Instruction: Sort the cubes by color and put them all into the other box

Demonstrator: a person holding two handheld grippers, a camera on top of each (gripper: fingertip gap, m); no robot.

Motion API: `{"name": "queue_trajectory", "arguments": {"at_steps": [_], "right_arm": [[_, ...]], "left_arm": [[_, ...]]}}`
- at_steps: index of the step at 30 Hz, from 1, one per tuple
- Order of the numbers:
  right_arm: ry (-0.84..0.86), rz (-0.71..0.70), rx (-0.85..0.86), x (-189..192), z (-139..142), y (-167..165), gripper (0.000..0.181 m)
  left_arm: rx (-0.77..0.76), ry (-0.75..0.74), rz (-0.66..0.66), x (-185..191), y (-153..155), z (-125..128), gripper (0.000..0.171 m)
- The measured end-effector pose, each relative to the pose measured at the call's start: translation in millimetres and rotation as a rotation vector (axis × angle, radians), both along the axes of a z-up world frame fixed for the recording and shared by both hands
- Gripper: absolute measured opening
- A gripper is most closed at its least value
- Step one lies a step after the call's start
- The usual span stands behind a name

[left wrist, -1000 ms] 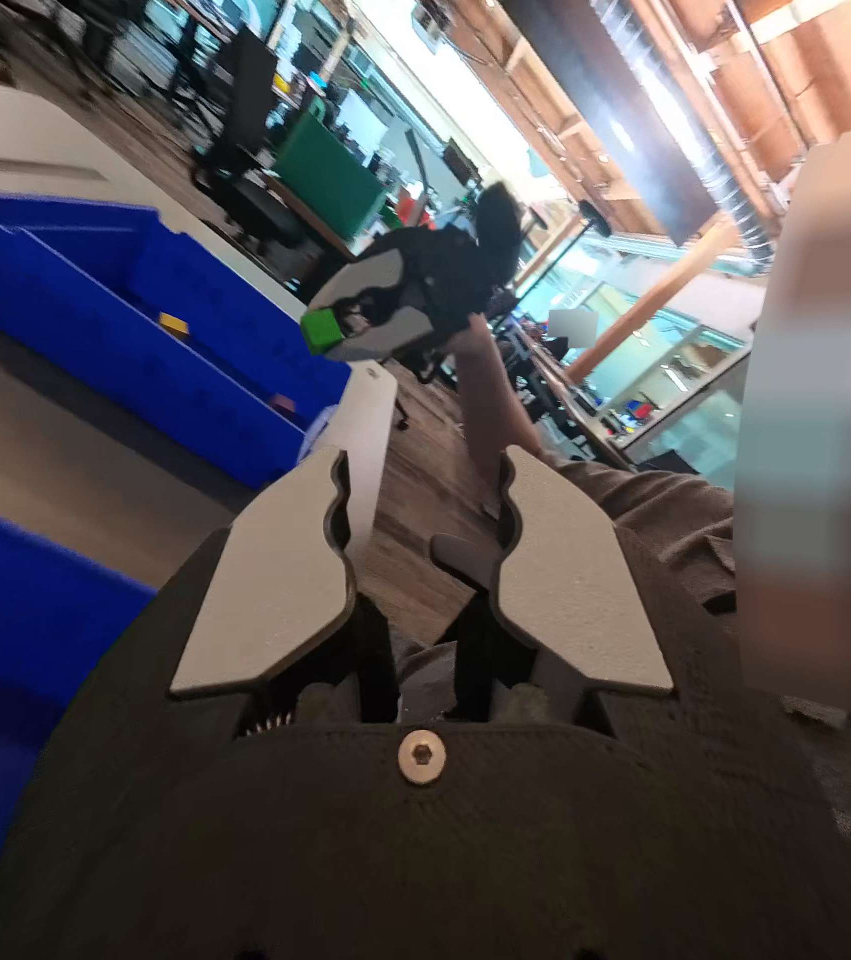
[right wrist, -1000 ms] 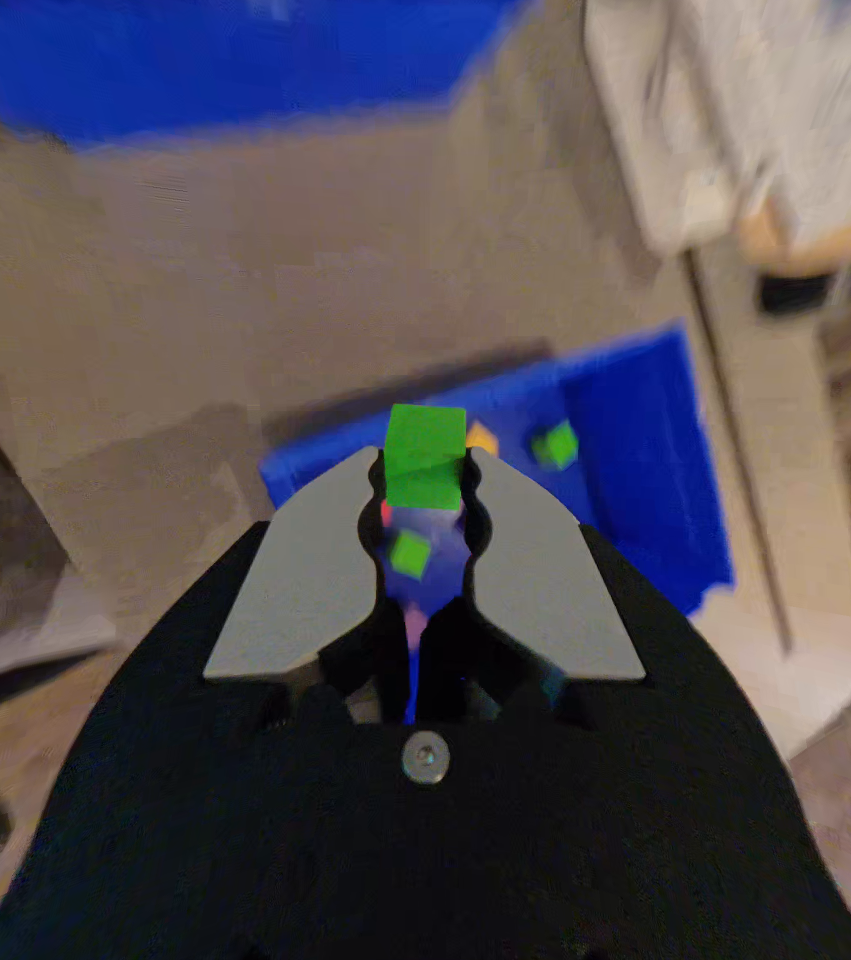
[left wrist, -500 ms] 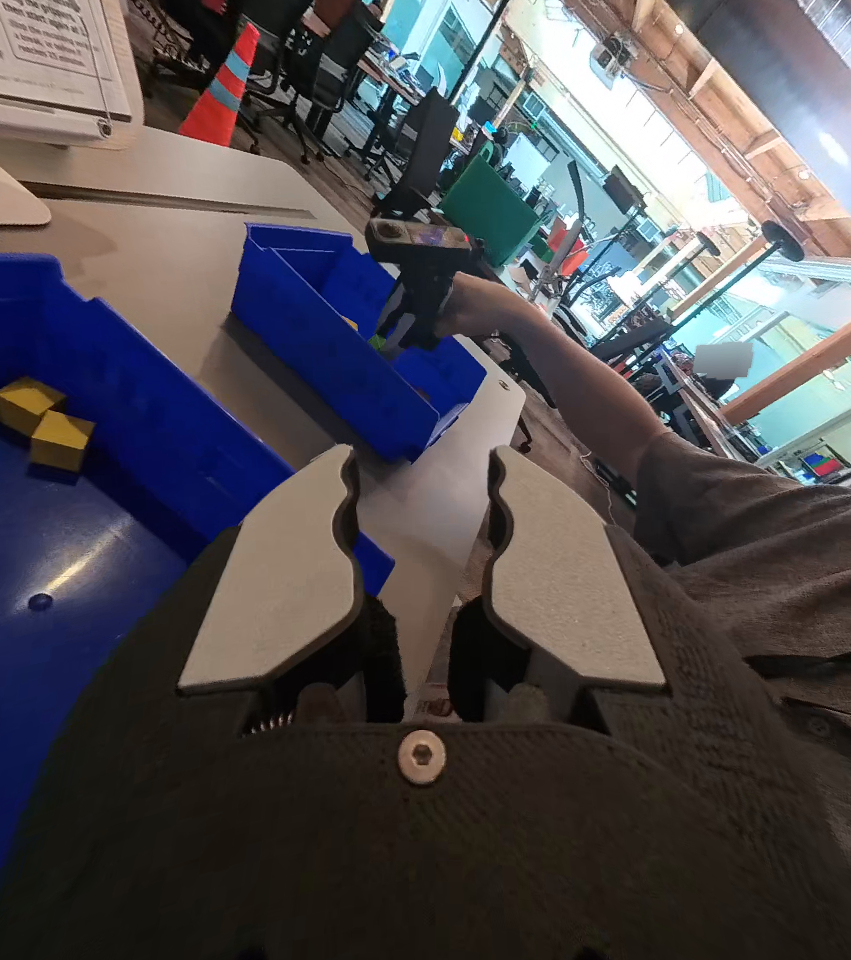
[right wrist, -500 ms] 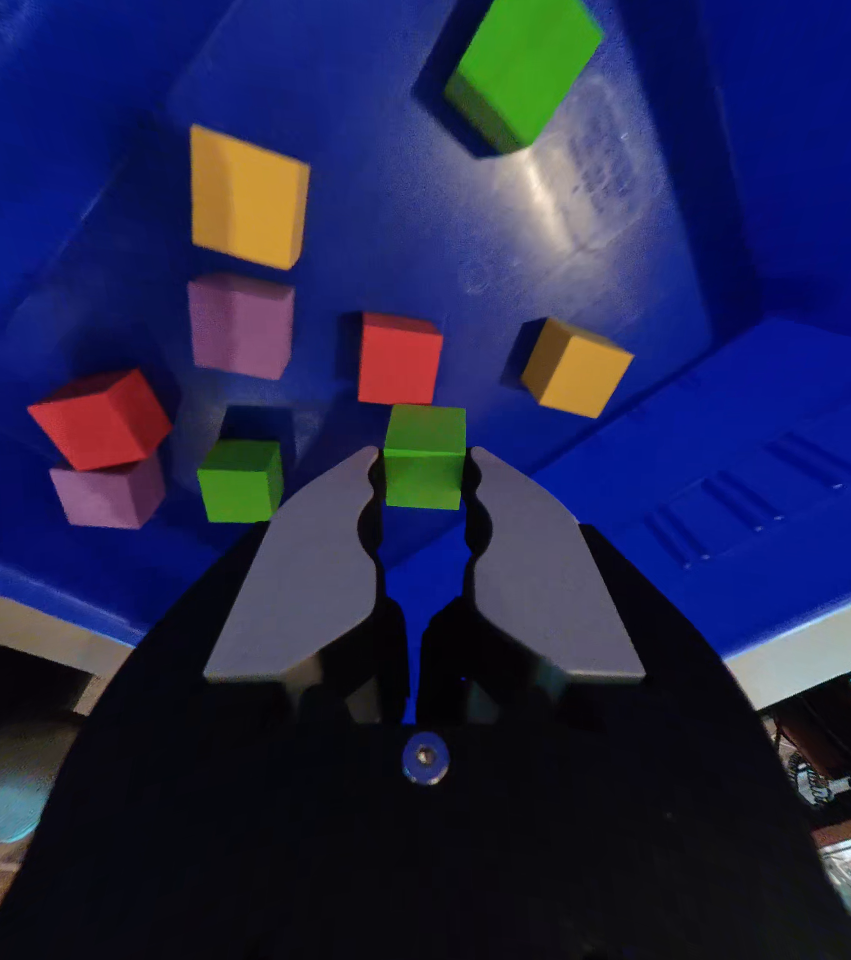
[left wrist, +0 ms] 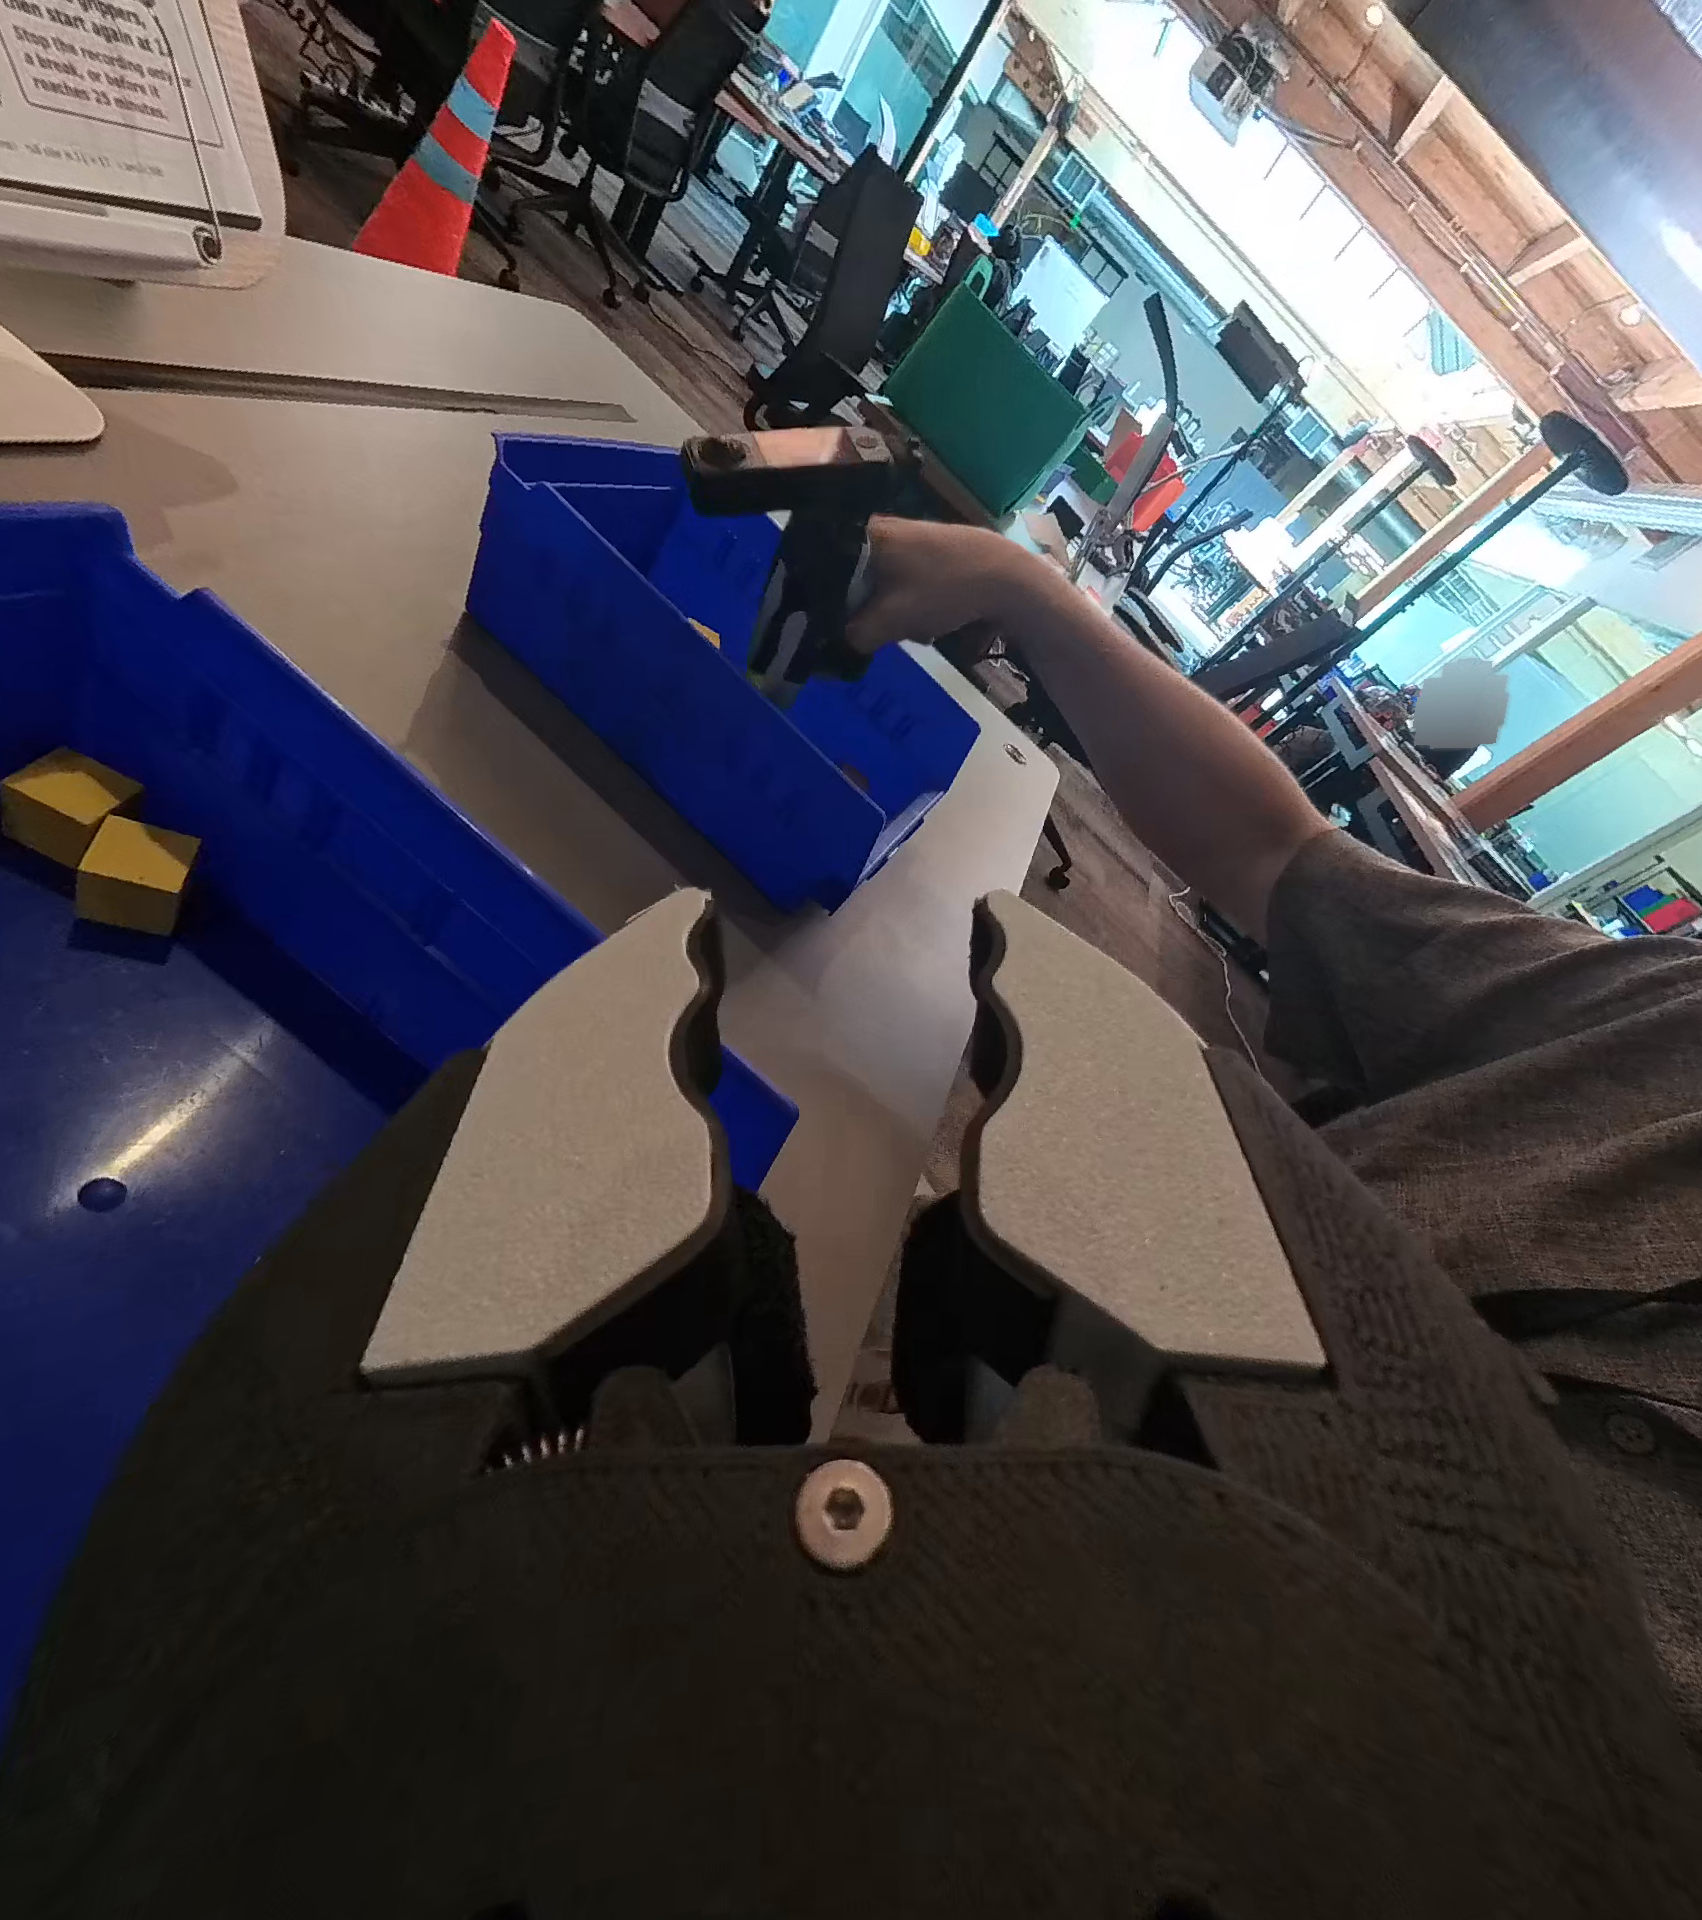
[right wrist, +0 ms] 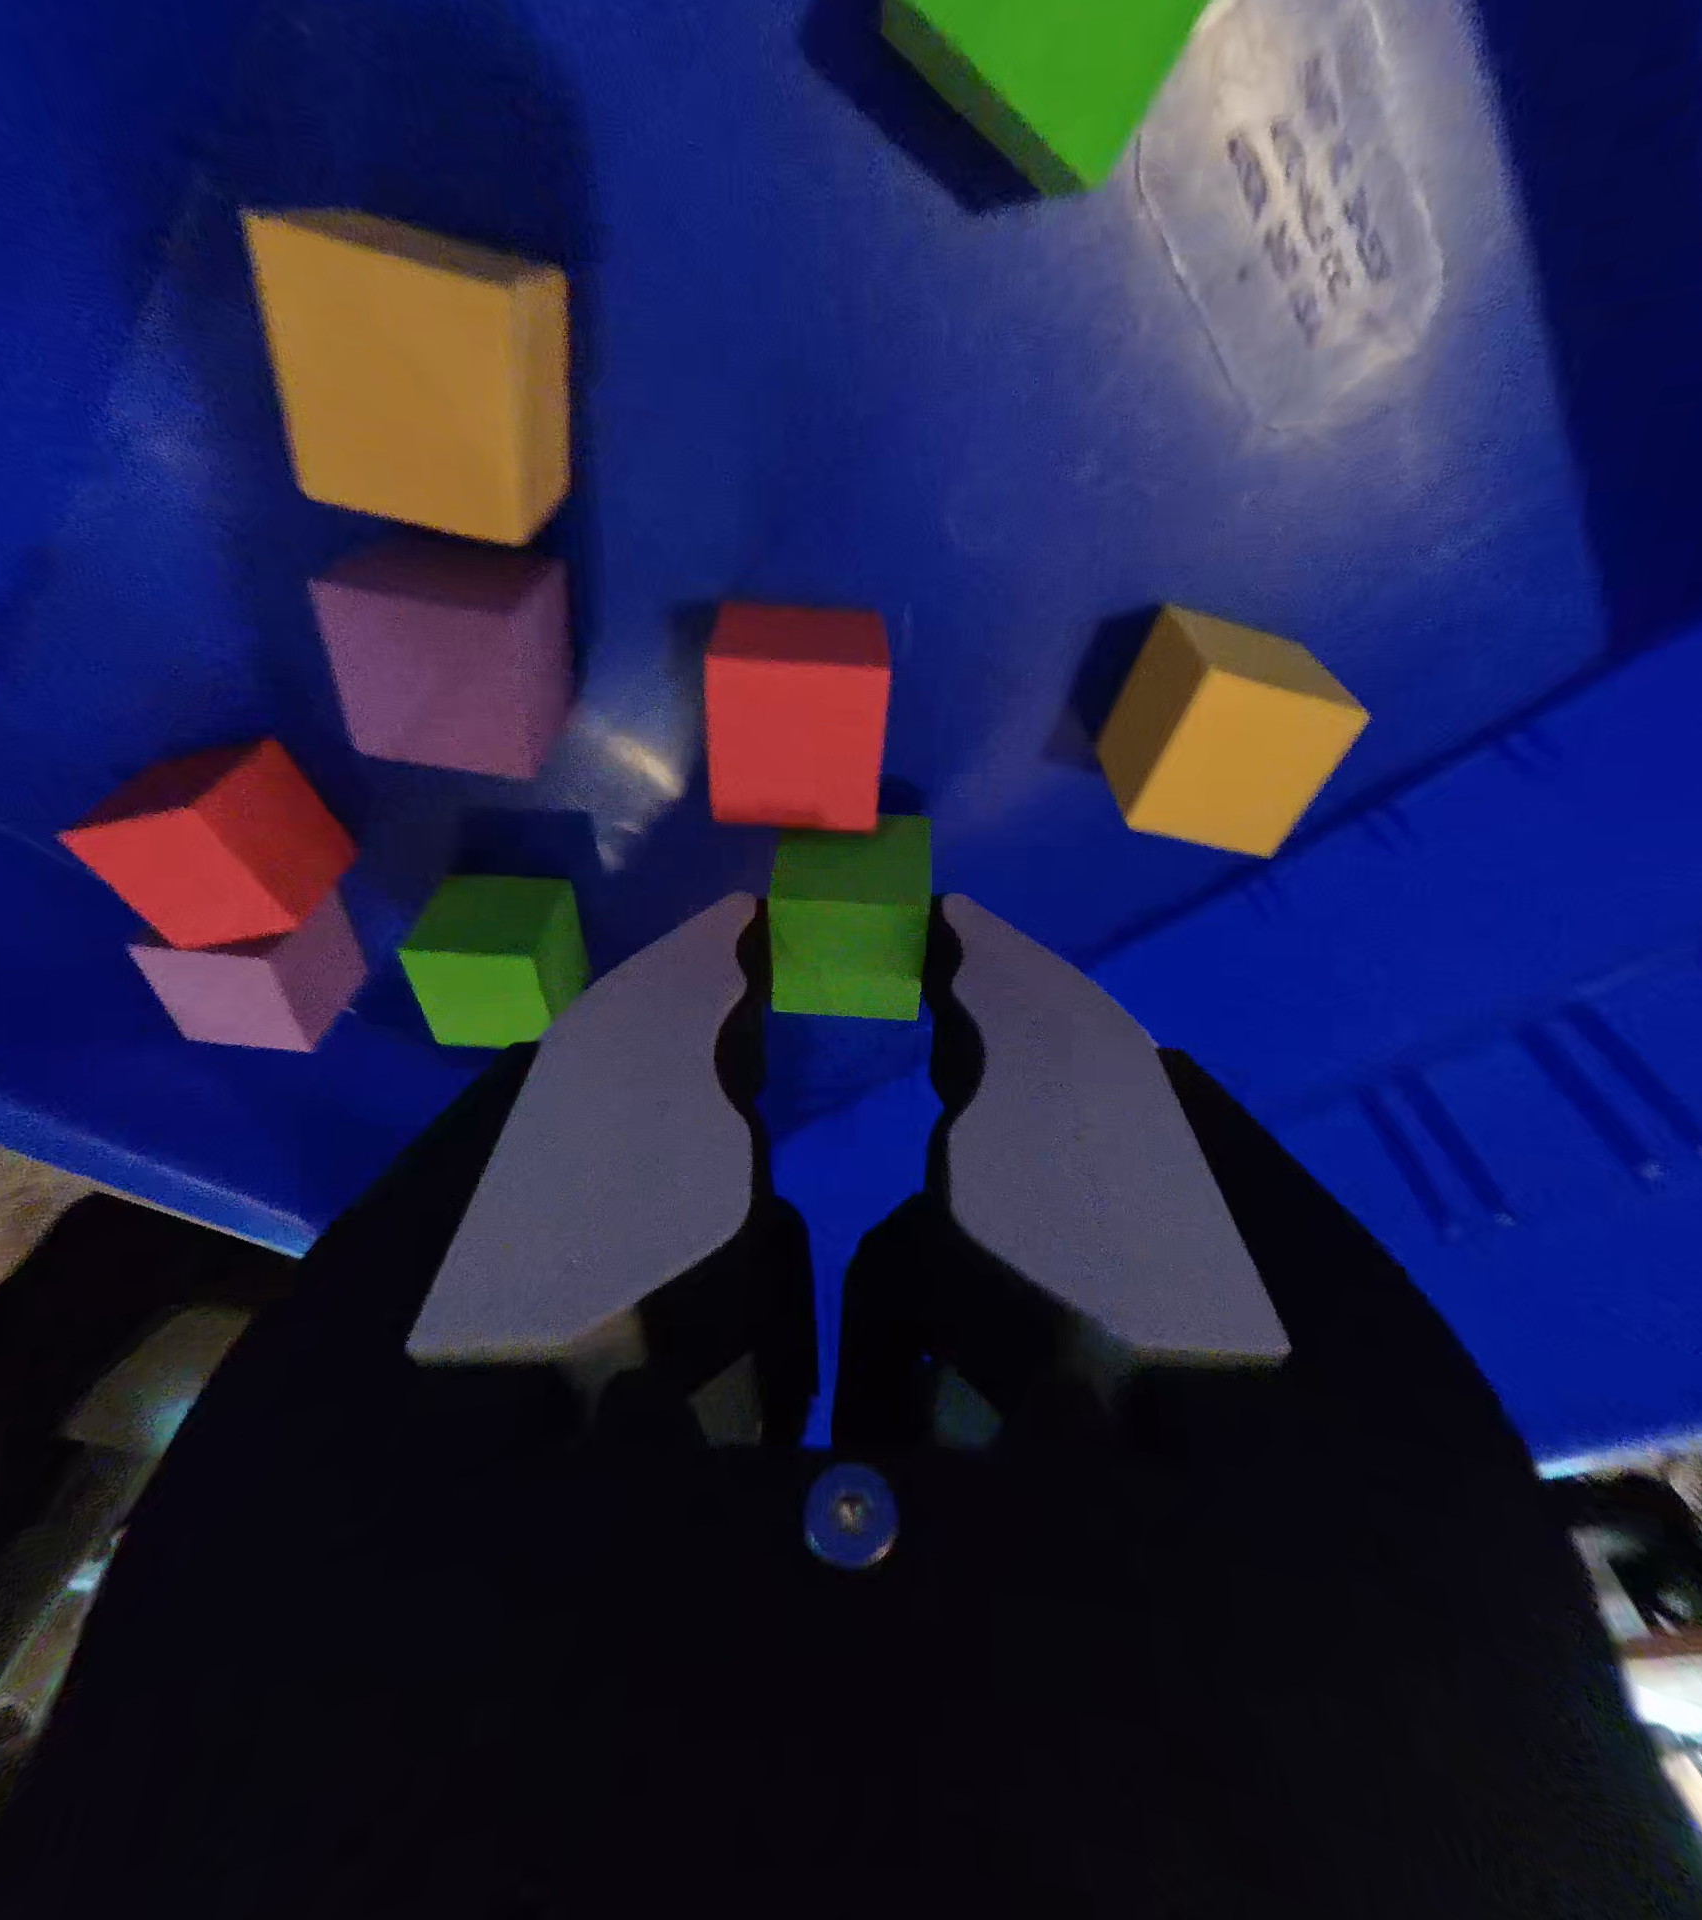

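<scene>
My right gripper (right wrist: 847, 914) is shut on a green cube (right wrist: 847, 935) and holds it low inside a blue bin (right wrist: 930, 416). The cube hangs just in front of a red cube (right wrist: 793, 717). Around it lie yellow cubes (right wrist: 416, 374), purple cubes (right wrist: 442, 655), another red cube (right wrist: 213, 842) and other green cubes (right wrist: 494, 956). The left wrist view shows this gripper (left wrist: 805, 613) dipping into the far bin (left wrist: 681, 727). My left gripper (left wrist: 842, 914) is open and empty, above the corner of a nearer blue bin (left wrist: 307, 727) that holds two yellow cubes (left wrist: 99, 842).
Both bins stand on a grey table (left wrist: 327, 520) whose right edge lies close beyond the far bin. A stand with a printed sheet (left wrist: 68, 114) is at the back left. An orange cone (left wrist: 442, 156), office chairs and desks are behind. A person's arm (left wrist: 1138, 748) reaches across.
My right gripper went from above the table down into the bin with the green cube, then a little lower. My left gripper swung down toward the near bin, jaws still open.
</scene>
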State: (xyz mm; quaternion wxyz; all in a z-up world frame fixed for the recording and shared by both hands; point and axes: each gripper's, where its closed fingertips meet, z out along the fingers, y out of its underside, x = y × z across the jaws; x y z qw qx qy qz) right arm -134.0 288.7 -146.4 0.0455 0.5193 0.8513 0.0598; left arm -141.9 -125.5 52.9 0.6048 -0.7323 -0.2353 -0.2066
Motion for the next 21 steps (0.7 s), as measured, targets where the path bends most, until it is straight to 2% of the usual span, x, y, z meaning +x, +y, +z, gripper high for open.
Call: {"name": "queue_trajectory", "arguments": {"at_steps": [4, 10, 15, 18, 21], "right_arm": [[0.072, -0.024, -0.050, -17.5, -3.4, -5.5, 0.029], [0.038, -0.025, -0.004, -14.9, -5.4, 3.4, 0.029], [-0.006, -0.047, -0.033, -13.2, -12.8, -0.5, 0.033], [-0.033, -0.069, -0.043, -10.4, -13.7, -0.6, 0.048], [0.000, -0.068, -0.049, -13.1, -3.8, -0.9, 0.056]], "left_arm": [[-0.006, 0.002, 0.004, 0.2, 0.8, -1.0, 0.046], [-0.002, 0.008, 0.025, -1.7, -4.1, 0.7, 0.044], [-0.041, 0.014, 0.015, -0.6, 0.1, -5.4, 0.043], [-0.123, 0.035, 0.063, -14.7, -3.7, -14.8, 0.045], [-0.326, 0.105, 0.234, -58.7, -22.2, -28.9, 0.051]]}}
